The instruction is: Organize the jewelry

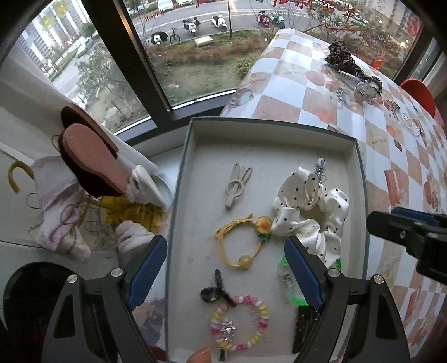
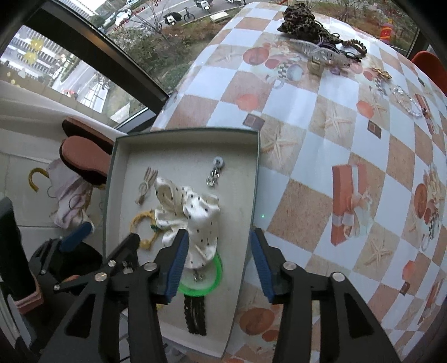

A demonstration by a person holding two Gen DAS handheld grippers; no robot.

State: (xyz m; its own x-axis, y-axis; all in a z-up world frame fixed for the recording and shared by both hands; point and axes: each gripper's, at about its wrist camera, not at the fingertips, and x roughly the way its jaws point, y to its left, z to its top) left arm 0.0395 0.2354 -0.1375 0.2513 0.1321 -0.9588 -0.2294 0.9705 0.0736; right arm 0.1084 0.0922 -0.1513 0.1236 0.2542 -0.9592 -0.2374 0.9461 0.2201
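Hovering over the shallow grey cardboard tray, my left hand-held gripper and right hand-held gripper gape wide, holding nothing. My right finger partly hides the translucent green ring under the white polka-dot satin scrunchie.

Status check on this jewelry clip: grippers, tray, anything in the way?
Left gripper open, empty, over the tray. Right gripper open, empty, at the tray's right wall. Polka-dot scrunchie already in the tray; leopard scrunchie on the table. Nothing blocking.
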